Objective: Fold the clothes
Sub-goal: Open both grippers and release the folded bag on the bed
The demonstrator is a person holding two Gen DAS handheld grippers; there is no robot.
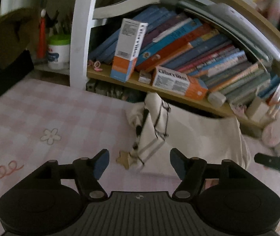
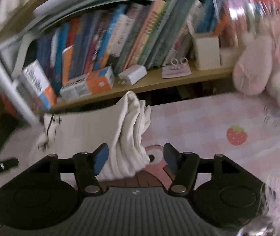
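Work surface: pink checked bedsheet (image 1: 47, 110) with printed flower, squiggle and, in right wrist view, red strawberry print (image 2: 236, 135). Backed by light wooden bookshelf (image 1: 140, 82) on white metal frame (image 1: 79, 37).

Left wrist view, left to right: white tub with green lid (image 1: 59, 51) beside frame upright; tall white-and-orange carton (image 1: 128, 51) leaning on slanted row of books (image 1: 199, 53); second white-and-orange carton (image 1: 179, 82) lying flat on shelf board; pink plush toy (image 1: 277, 135) at far right, blurred.

Task item: cream-white folded garment with dark line pattern (image 1: 189, 133), lying on sheet directly below shelf edge, bunched at its left end.

Left gripper (image 1: 139, 162): jaws spread wide, blue pads bare, nothing clamped. Garment's left corner just ahead of gap, not touched by pads.

Right gripper (image 2: 136, 158): jaws likewise well apart, nothing pinched. Gathered right end of garment (image 2: 128, 137) lying between fingers, close to left pad; contact there impossible to confirm.

Only in right wrist view: white charger plug (image 2: 133, 74) on shelf, white square holder (image 2: 206, 53), strawberry print, brown-and-pink cartoon print (image 2: 155, 169) under gripper. Only in left wrist view: tub, flower print, patterned end of garment in clear detail. Tip of other gripper visible at each frame's edge.
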